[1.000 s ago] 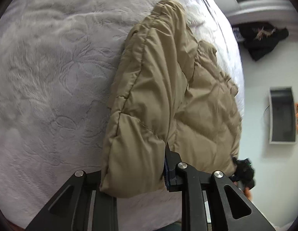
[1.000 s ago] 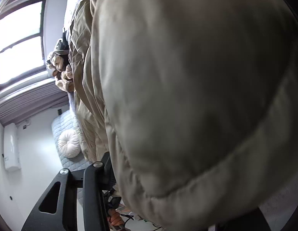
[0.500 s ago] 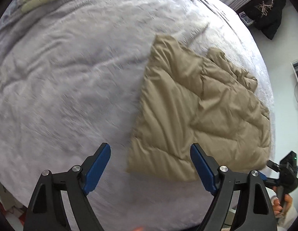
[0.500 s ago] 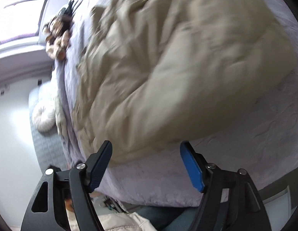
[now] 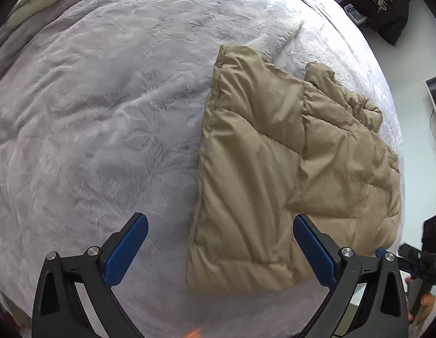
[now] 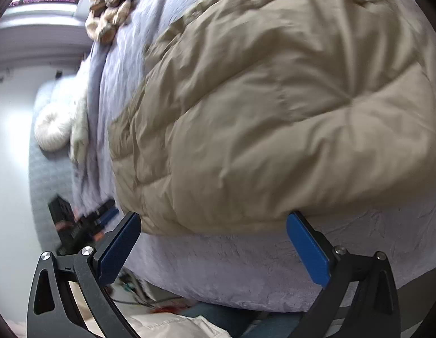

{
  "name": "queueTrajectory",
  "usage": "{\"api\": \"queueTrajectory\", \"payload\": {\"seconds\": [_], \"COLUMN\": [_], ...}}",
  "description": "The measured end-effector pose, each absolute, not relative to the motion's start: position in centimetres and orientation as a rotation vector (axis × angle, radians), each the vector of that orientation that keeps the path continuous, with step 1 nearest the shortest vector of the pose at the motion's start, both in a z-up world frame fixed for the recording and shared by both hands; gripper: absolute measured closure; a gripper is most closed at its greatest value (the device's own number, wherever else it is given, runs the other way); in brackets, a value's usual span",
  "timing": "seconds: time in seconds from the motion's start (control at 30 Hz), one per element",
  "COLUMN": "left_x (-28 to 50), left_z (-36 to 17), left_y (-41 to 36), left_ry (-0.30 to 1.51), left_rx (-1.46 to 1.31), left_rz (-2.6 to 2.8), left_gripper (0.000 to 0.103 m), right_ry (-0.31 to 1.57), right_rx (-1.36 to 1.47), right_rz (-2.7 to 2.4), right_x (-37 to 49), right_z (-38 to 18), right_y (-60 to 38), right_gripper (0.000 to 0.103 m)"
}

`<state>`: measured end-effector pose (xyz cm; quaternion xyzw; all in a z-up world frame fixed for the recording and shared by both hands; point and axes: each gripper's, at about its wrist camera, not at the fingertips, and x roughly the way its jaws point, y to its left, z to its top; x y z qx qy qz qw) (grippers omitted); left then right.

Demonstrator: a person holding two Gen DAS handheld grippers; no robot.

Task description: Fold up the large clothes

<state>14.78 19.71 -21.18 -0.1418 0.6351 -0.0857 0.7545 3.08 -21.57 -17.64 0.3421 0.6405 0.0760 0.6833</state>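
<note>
Tan quilted jacket (image 5: 291, 166) lies folded on the lavender bedspread (image 5: 105, 118), close to the bed's near and right edges; broad bare cover lies to its left. Left gripper (image 5: 220, 250) and right gripper (image 6: 213, 248) hover with jaws opening wide, nothing clamped.

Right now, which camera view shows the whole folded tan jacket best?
The left wrist view: the tan jacket lies in sharp focus on the lilac bed cover, with nearly all of its outline visible. The right wrist view is blurred and so close that the jacket fills the frame, cropped at the top and right.
</note>
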Motion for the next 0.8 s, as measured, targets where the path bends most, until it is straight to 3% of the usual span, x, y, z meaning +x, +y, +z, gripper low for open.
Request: {"api": "queueTrajectory", "payload": {"seconds": [0.2, 0.6, 0.8], "left_x": [16.9, 21.7, 22.8], "left_z": [-23.0, -28.7, -30.8], "left_y": [19.5, 19.6, 17.6], "left_ry": [1.406, 1.500, 1.544], "left_rx": [-0.290, -0.531, -0.464], "left_rz": [-0.292, -0.674, -0.729], "left_gripper": [0.000, 0.000, 0.000], "right_ry": [1.471, 1.521, 1.543], "right_rx": [0.683, 0.650, 0.641], "right_rz": [0.149, 0.128, 0.130], "right_x": [2.9, 2.2, 1.9], "right_z": [-17.5, -18.1, -18.5], "right_y": [-18.8, -16.7, -15.7], "right_gripper": [0.000, 0.000, 0.000]}}
